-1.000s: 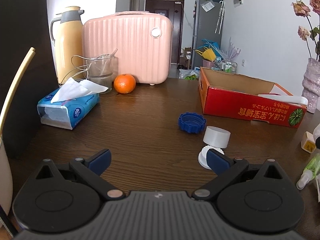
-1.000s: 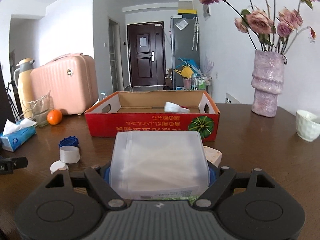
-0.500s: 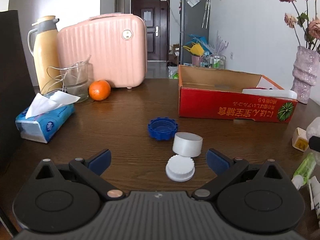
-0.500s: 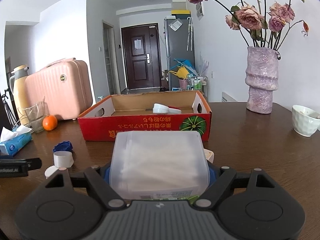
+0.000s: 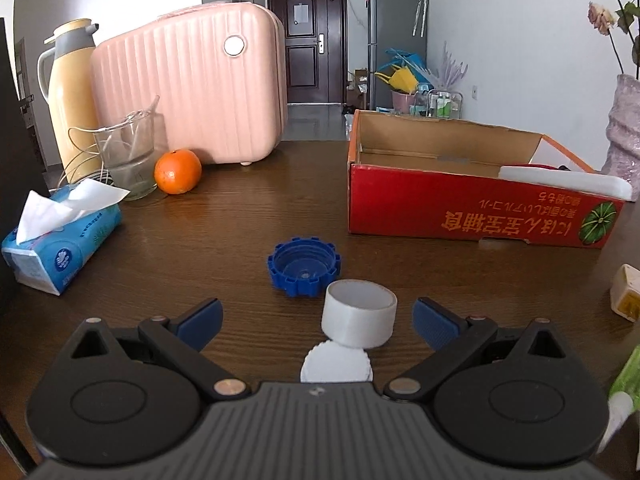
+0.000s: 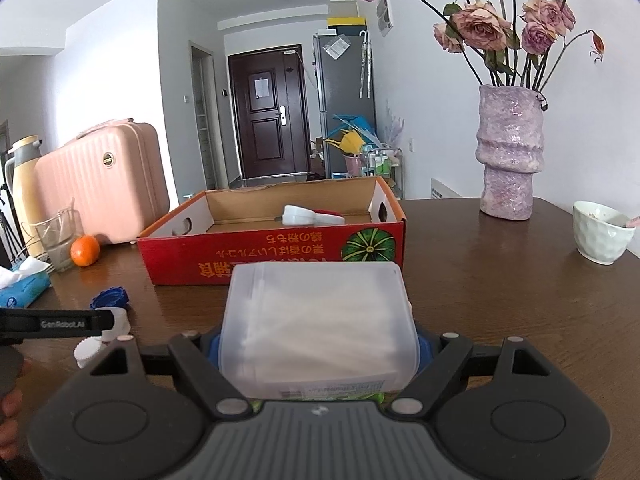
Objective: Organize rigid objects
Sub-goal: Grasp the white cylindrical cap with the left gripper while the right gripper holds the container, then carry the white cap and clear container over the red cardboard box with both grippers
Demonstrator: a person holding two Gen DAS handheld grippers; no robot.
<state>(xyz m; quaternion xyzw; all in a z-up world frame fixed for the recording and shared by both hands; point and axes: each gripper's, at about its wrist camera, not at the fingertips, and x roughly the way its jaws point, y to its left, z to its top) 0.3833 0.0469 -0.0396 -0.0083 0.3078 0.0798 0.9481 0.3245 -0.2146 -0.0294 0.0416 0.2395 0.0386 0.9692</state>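
Gripping translucent plastic box [image 6: 318, 320], right tongs [image 6: 318, 344] angled down; left tongs [image 5: 318, 316] wide, straddling white cap [image 5: 359, 314]; three caps on counter [image 5: 200, 232].

Cluttered dark wooden table [image 5: 224, 216]

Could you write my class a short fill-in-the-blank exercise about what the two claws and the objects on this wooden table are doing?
1. The right claw grips a translucent plastic ____ with rounded corners.
2. The left claw stands open around a short white ____.
3. The blue ridged bottle cap lies with its open side facing ____.
4. The round orange fruit sits in front of the ____ ribbed suitcase.

Missing words: box; cylinder; up; pink
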